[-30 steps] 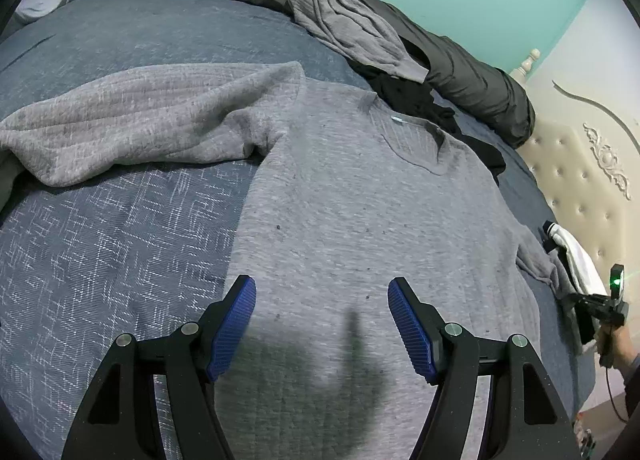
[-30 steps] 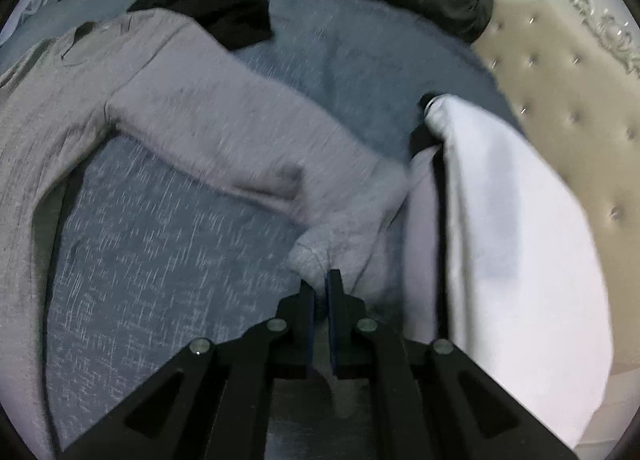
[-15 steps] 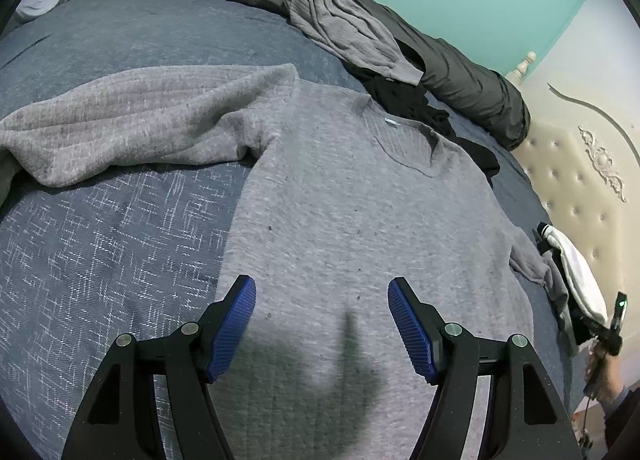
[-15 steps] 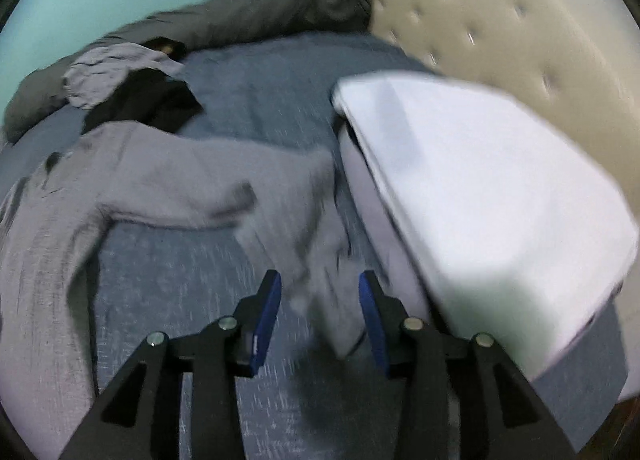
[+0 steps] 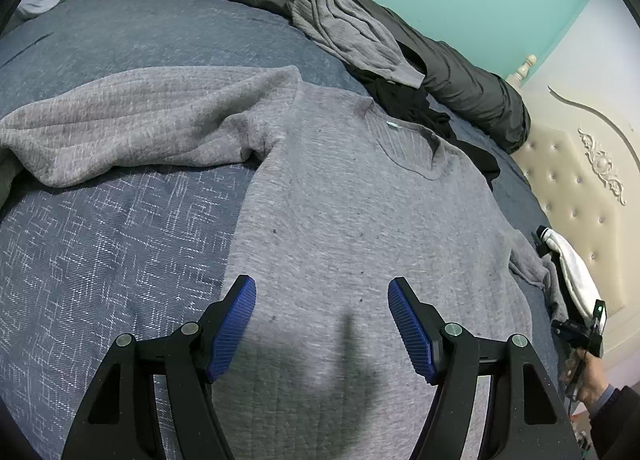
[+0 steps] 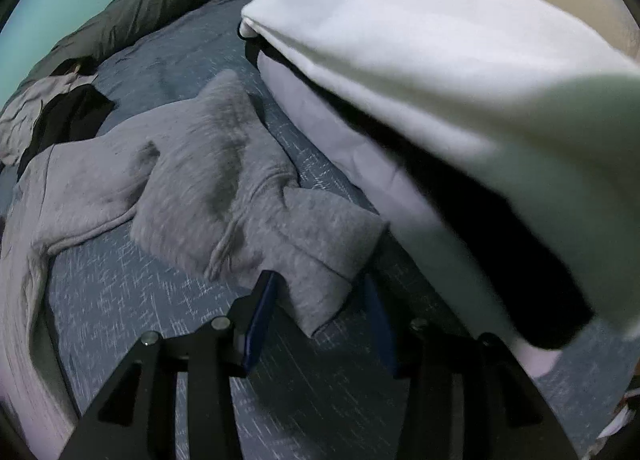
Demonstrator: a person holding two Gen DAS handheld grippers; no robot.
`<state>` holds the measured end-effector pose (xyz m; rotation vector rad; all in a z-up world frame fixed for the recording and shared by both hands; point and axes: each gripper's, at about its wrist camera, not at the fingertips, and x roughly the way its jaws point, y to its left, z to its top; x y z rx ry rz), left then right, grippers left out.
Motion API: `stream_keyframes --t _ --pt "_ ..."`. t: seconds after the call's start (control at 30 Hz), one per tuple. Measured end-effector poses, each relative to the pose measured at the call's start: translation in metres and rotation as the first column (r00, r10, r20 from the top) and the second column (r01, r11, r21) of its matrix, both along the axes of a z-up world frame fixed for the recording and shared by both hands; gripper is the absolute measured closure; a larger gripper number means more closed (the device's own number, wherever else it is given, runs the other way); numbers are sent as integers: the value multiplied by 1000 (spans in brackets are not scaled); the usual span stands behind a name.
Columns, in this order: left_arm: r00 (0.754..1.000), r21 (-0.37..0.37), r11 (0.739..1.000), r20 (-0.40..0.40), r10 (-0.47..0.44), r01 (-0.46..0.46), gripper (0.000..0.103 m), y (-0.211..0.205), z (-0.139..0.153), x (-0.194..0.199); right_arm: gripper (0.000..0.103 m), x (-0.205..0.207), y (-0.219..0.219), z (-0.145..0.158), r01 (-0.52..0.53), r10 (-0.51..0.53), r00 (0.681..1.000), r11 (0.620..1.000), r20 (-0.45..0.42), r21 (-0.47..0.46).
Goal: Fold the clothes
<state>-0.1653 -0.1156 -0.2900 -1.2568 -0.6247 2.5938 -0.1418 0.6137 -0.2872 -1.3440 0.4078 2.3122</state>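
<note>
released, the knit grey sweater [image 5: 360, 228] sleeve cuff [image 6: 320, 260] lies crumpled between the right hand-held gripper [image 6: 320, 300]'s spread jaws; left hand-held gripper [image 5: 322, 312] wide.

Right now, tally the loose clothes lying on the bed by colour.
Grey: 2, the spread sweater and a crumpled grey garment near the rolled dark duvet.
Black: 1, a crumpled black garment by the sweater's collar.
Total: 3.
</note>
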Motion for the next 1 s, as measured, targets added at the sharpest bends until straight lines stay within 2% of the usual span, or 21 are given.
stream_keyframes --t 0.07,0.1,0.13,0.17,0.23,0.37,0.53,0.7,0.83,1.0 --pt "1000 0 1000 1 -1 1 30 0 -1 -1 59 -1 1 -1 6 -6 1000 1000 -8 -5" --pt "1000 0 1000 1 -2 2 30 1 -1 -1 63 -2 -1 0 2 -2 1000 1000 -11 1" --pt "1000 -1 1000 0 -3 3 30 1 0 -1 78 -2 -2 1 -2 2 1000 1000 -13 7" --pt "1000 -2 1000 -1 -4 4 30 1 0 0 89 -3 -4 2 -9 9 1000 1000 -15 15" --pt "1000 -3 1000 -1 -5 5 30 2 0 0 94 -4 -9 8 -37 38 999 998 -25 42" --pt "1000 -1 1000 -7 -2 2 30 1 1 0 95 0 -21 40 -88 100 991 987 -89 133" --pt "1000 -3 1000 -9 -6 6 30 3 1 1 95 5 -30 105 -170 225 961 938 -160 301" --pt "1000 -10 1000 -10 -9 9 30 5 2 0 95 -5 2 153 -131 210 957 927 -198 351" --pt "1000 -17 1000 -9 -11 11 30 6 1 0 95 -24 22 173 -110 204 957 914 -208 390" --pt "1000 -26 1000 -7 -14 14 30 8 0 -1 95 -37 51 181 -97 178 974 888 -142 450"
